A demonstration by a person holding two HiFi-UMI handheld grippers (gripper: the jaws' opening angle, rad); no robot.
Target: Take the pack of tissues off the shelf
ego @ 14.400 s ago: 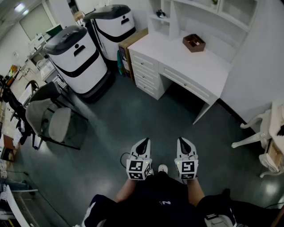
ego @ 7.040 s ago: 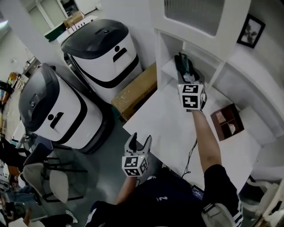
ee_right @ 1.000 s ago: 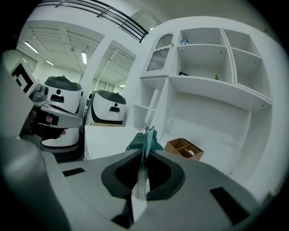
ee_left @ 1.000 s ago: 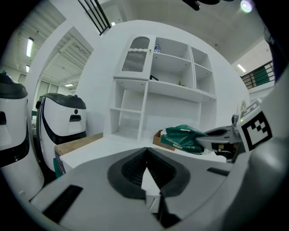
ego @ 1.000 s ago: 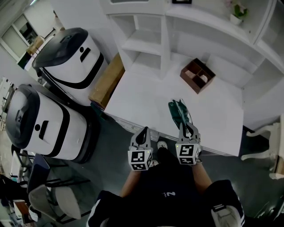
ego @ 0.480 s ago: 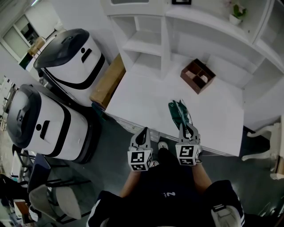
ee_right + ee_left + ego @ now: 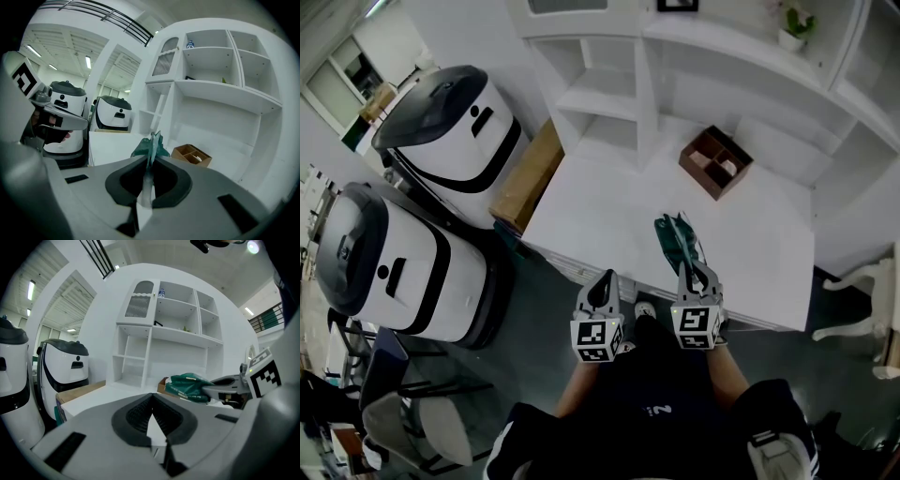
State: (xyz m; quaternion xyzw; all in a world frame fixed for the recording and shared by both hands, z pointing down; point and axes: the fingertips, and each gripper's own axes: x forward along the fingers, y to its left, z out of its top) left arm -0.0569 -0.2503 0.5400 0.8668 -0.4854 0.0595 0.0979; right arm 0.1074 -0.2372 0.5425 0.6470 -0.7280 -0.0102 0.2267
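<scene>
Right gripper (image 7: 686, 262) was held over the near edge of the white worktop (image 7: 600, 206), its jaws pinching one thin edge of the green pack of tissues (image 7: 674, 236). The pack stuck out past the jaws over the worktop, well apart from the shelf (image 7: 602, 98) at the back. Left gripper (image 7: 602, 284) sat just beside the right, short of the worktop edge, jaws pressed together with nothing between. A brown divided box (image 7: 715, 161) sat farther back on the worktop. A white machine with a dark lid (image 7: 450, 117) stood on the floor at left.
</scene>
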